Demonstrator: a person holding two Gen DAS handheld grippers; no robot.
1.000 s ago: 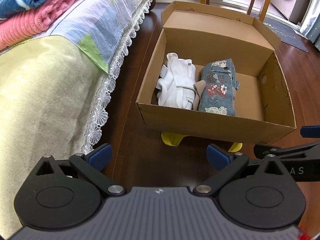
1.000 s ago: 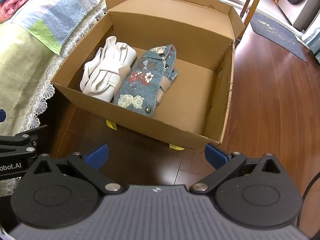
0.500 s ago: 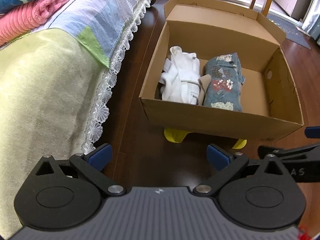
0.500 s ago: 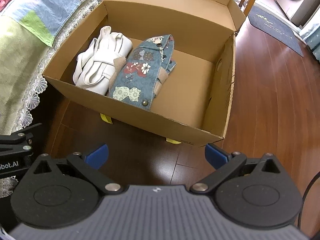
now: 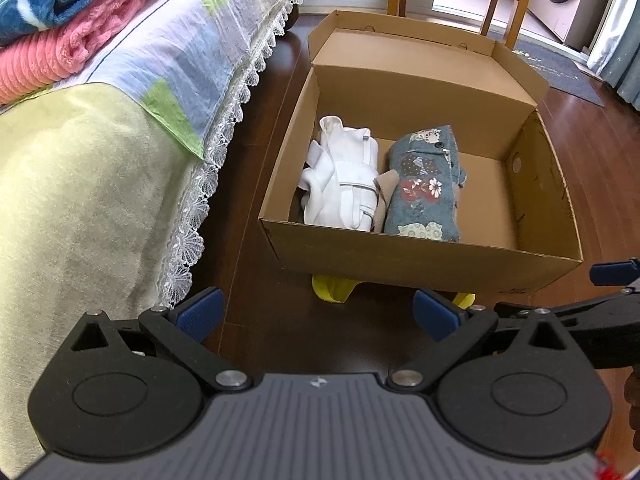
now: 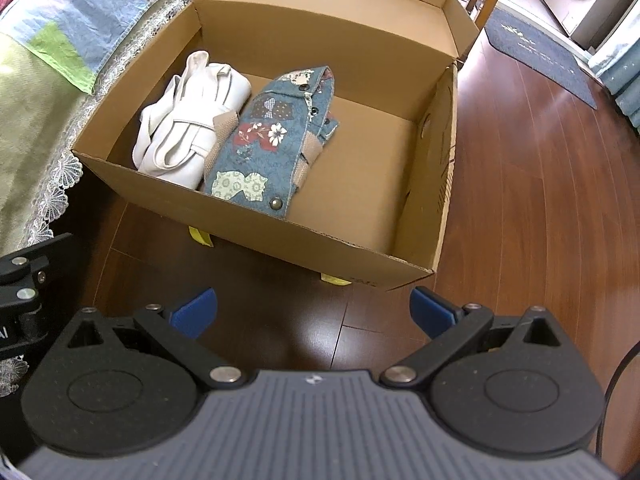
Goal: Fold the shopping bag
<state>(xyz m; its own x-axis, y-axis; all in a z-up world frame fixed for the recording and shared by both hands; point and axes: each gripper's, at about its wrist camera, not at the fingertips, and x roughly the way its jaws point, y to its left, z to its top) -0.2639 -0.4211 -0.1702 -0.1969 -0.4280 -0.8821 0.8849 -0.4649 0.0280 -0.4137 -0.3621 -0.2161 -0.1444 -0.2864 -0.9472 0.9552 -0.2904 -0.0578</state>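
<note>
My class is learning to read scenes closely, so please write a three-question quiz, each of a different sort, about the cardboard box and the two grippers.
1. True or false: the white bag lies on the bed side of the cardboard box.
2. Multiple choice: the left gripper and right gripper are A) both open and empty, B) both shut on cloth, C) one open, one shut.
3. Fill in: beside the white bag lies a folded ___ floral bag.

Key: 1 true; 2 A; 3 blue.

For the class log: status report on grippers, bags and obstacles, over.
Left gripper and right gripper open, empty. White bag and blue bag folded in box. Nothing in the way.
</note>
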